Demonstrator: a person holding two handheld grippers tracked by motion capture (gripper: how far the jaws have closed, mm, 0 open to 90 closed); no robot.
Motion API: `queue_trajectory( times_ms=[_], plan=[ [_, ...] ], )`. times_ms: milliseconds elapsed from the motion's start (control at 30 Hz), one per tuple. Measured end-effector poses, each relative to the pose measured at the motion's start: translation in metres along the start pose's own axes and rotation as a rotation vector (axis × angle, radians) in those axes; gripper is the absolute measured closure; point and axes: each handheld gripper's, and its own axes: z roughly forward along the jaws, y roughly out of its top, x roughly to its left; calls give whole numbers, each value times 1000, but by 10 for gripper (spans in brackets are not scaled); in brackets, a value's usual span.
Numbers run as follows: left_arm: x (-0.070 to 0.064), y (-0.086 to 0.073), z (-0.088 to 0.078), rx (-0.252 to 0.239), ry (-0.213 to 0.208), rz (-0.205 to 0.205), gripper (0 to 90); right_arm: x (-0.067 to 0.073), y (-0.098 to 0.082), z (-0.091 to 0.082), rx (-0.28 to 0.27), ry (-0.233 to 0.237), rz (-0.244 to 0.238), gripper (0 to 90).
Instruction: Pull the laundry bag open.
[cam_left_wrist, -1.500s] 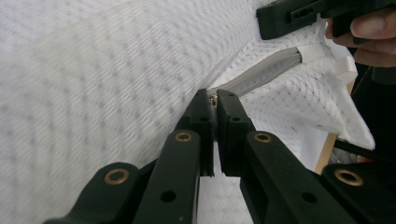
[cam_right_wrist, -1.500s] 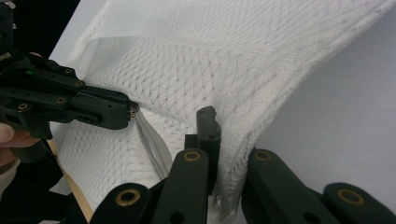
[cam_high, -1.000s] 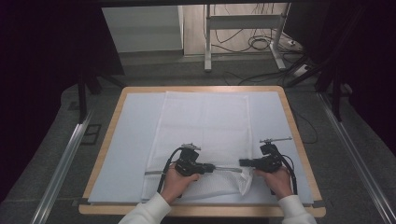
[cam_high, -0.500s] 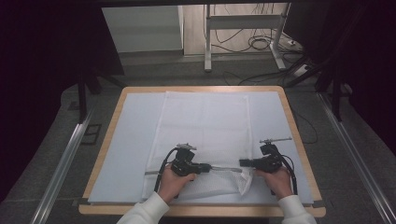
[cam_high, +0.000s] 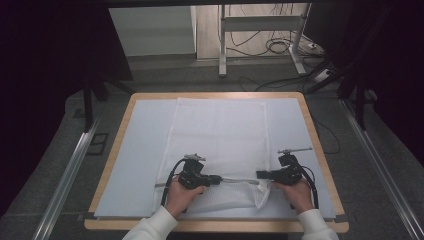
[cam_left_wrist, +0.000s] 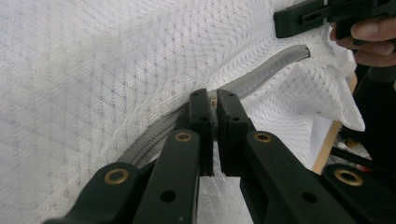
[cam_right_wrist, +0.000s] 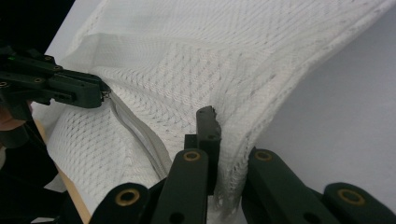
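Your mesh bag (cam_high: 220, 140) lies on the table's (cam_high: 310, 125) middle, its zipper (cam_high: 240, 181) along the near edge, between your left gripper (cam_high: 216, 178) and right gripper (cam_high: 260, 175).

Even, soft light falls on the counter (cam_high: 125, 150) from above, while the room around its left and right edges sinks into near black. Shadows are faint. The high view is slightly grainy; both gripper views are sharp close in, without glare.

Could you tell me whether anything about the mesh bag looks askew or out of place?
Only its near right corner: the mesh bag lies flat, but there the right gripper pinches the fabric into a bunched-up fold.
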Motion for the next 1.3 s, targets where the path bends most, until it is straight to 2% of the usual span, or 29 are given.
queue_trajectory(
  times_ms=[933,1300],
  plan=[
    [14,-8,-23,-29,25,-29,865,0,0,-1,-4,-4,-1,881],
    [14,-10,-29,-31,25,-24,865,0,0,0,-2,-1,0,880]
  ],
)
